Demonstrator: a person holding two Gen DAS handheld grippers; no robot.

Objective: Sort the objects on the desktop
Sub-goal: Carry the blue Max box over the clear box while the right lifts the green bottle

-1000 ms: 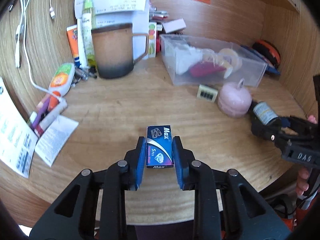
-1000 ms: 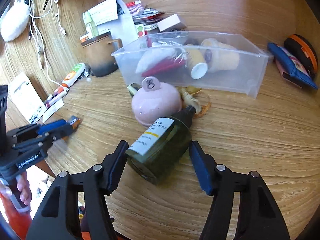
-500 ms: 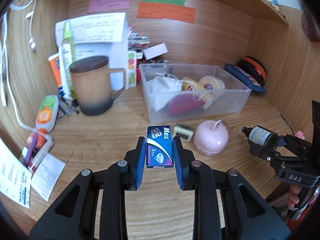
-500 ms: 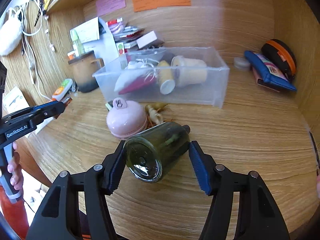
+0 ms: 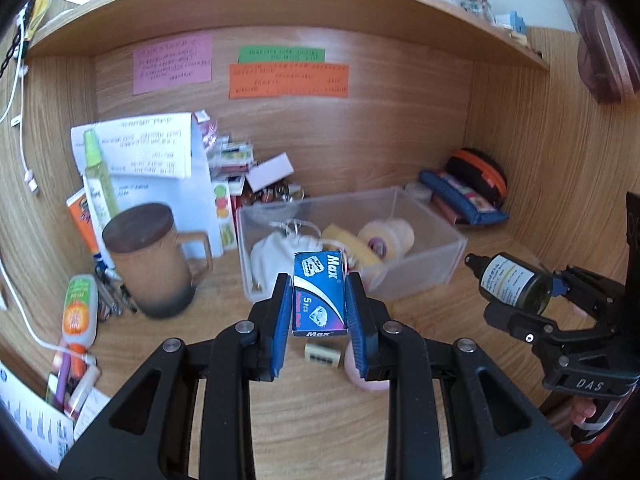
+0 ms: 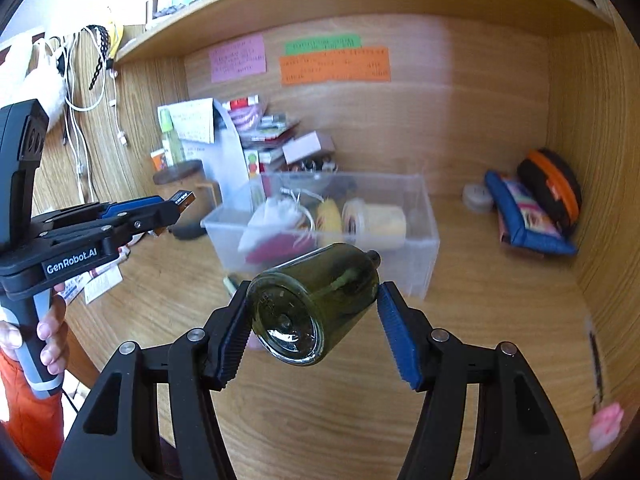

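Note:
My left gripper (image 5: 318, 280) is shut on a small blue "Max" box (image 5: 319, 294), held upright in the air over the desk in front of the clear plastic bin (image 5: 448, 256). My right gripper (image 6: 315, 288) is shut on a dark green glass bottle (image 6: 316, 300), its base toward the camera and its black cap pointing at the bin (image 6: 424, 240). In the left wrist view the bottle (image 5: 512, 282) shows a white label and hangs to the right of the bin. The bin holds tape rolls, a white pouch and a red item.
A brown lidded mug (image 5: 150, 256) stands left of the bin, with a glue tube (image 5: 80, 308), pens and papers beyond. A pink round object (image 5: 368, 376) and a small cream item (image 5: 322, 354) lie below my left fingers. Blue pouch (image 6: 524, 216) and black-orange case (image 6: 552, 184) sit back right. A shelf runs overhead.
Both grippers have risen with their loads. The bottle came up off the desk and its base turned toward the camera. Back wall notes and the shelf are now in view.

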